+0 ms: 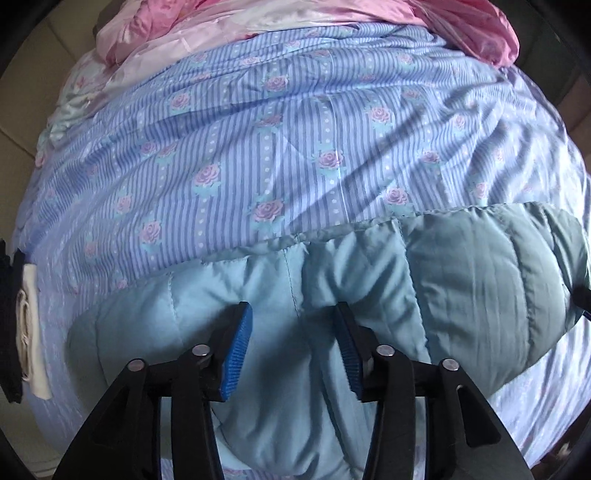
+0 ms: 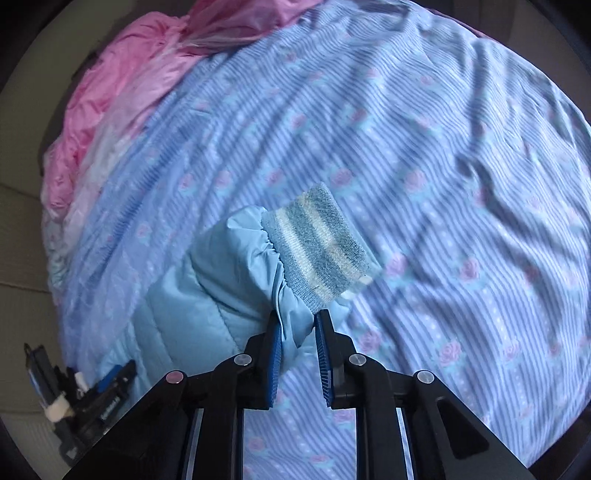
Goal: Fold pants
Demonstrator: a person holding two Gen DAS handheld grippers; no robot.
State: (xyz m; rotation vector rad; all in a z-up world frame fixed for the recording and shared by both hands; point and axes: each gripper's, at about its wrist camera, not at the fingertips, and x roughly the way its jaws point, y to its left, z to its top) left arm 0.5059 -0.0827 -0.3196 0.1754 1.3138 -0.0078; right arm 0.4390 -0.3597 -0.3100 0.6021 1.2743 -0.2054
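Note:
The pants (image 1: 369,280) are light blue, quilted and puffy, and lie on a blue striped, rose-print bedspread (image 1: 258,147). In the left wrist view my left gripper (image 1: 293,314) hovers over the quilted fabric with its blue pads apart and nothing between them. In the right wrist view my right gripper (image 2: 297,325) is shut on the pants (image 2: 207,295) at a leg end, just below the striped knit cuff (image 2: 317,247), and holds it raised off the bedspread (image 2: 443,184). The left gripper (image 2: 92,391) shows at the lower left of that view.
A pink satin quilt (image 1: 332,22) is bunched at the far end of the bed; it also shows in the right wrist view (image 2: 122,103). A black and white object (image 1: 18,321) sits at the left edge. Beige floor lies beyond the bed's left side.

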